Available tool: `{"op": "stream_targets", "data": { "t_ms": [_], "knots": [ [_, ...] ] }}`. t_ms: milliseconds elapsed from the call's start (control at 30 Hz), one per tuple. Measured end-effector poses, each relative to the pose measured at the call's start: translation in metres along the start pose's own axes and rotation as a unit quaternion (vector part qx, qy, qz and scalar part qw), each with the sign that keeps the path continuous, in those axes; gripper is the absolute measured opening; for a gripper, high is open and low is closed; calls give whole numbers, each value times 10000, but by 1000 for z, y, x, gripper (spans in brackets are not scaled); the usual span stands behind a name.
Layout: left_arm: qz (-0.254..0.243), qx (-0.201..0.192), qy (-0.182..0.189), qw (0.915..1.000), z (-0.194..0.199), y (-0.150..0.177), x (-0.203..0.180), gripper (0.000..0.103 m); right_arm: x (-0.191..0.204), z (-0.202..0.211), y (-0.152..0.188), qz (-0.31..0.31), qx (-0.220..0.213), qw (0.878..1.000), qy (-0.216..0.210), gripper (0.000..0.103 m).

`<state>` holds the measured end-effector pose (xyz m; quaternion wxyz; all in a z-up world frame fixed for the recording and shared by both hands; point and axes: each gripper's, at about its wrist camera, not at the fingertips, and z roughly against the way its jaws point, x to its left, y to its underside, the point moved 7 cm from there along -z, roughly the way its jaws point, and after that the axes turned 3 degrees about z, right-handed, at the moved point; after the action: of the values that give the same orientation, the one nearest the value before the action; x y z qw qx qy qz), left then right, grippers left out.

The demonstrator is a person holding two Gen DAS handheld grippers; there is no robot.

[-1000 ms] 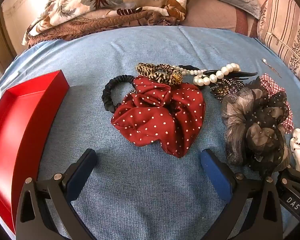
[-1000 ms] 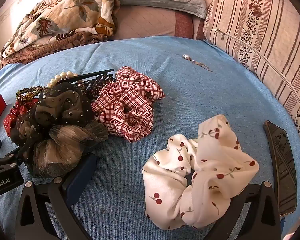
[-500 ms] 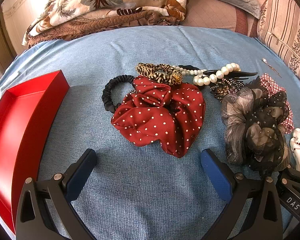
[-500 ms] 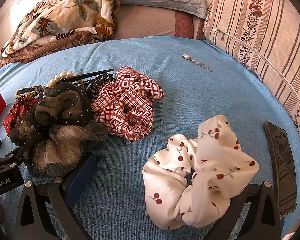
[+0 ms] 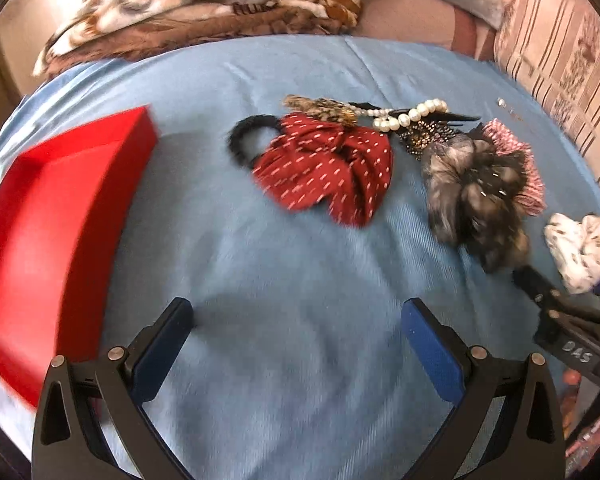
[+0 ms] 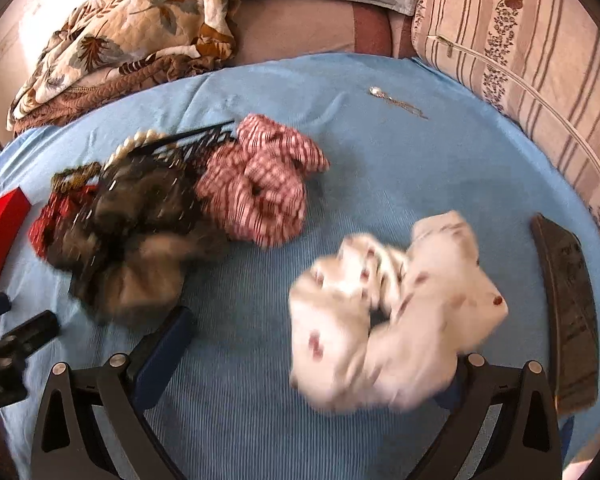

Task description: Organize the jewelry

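Both grippers wide open over the blue sheet, nothing held.

Left gripper: fingers spread, only bare sheet between them. Red tray sits at its left, the red dotted scrunchie ahead, touching a black hair tie and a pearl clip. Right gripper: fingers spread, with the white cherry scrunchie lying between them and covering the right finger's tip (contact likely, but motion blur makes it hard to call). Red checked scrunchie lies further ahead, touching the brown-black tulle scrunchie. A small pendant lies apart near the striped pillow.
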<state>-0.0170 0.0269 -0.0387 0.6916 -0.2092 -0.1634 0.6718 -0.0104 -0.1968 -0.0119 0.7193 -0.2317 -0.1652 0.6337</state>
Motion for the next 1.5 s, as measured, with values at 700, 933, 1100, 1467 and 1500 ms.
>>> {"op": "stream_targets", "data": {
  "t_ms": [700, 933, 1100, 1467, 1500],
  "knots": [
    [12, -1701, -166, 9853, 137, 8, 25, 103, -8, 114, 48, -348, -1329, 9862, 927, 102],
    [-197, -1365, -273, 9901, 126, 20, 14, 103, -12, 111, 54, -575, -1227, 9876, 791, 102],
    [-241, -1312, -373, 9904, 122, 25, 11, 103, -10, 106, 57, -571, -1124, 9893, 729, 102],
    [-336, -1110, -298, 9928, 113, 31, 4, 103, -3, 102, 57, -378, -1095, 9907, 708, 102],
    [-340, -1096, -291, 9930, 112, 32, 4, 103, -2, 102, 57, -374, -1088, 9909, 698, 102]
  ]
}}
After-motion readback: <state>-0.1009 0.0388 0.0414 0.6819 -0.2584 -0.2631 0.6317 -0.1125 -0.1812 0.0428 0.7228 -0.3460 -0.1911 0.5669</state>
